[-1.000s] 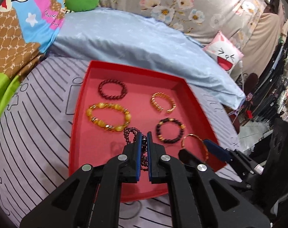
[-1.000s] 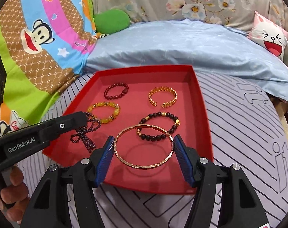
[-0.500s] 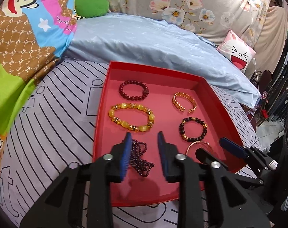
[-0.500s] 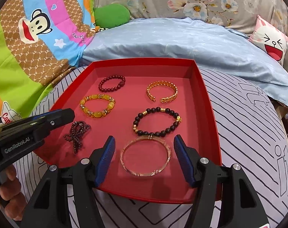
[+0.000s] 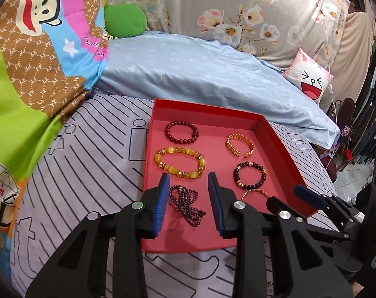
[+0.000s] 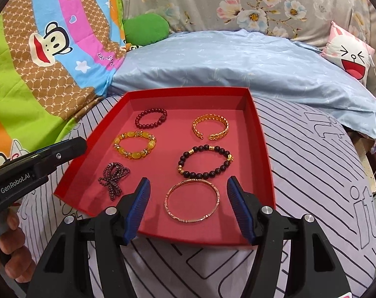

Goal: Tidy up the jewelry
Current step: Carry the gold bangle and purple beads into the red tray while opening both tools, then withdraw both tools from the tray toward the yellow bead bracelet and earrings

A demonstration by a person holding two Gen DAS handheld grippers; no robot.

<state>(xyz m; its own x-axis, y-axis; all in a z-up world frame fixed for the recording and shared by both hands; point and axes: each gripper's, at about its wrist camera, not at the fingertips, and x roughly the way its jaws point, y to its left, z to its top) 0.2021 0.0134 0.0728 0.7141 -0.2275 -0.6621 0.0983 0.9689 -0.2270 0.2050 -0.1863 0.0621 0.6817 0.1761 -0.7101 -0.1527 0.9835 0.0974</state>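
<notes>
Purple bead strand (image 5: pixel 186 204) lies bunched — long axis diagonal, near-right to far-left.

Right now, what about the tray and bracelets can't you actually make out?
- Left wrist view: rose-gold bangle mostly hidden behind the right gripper.
- Right wrist view: red tray near rim partly covered by that gripper's fingers.
- Either view: the knotted purple bead strand too small to tell how many loops.

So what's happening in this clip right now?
A person is laying bracelets out in a red tray on a bed. The left gripper has just been opening; the dark beaded strand lies loose between its jaws. The right gripper is open around the thin gold bangle, not touching it. Four other bracelets sit further back.
</notes>
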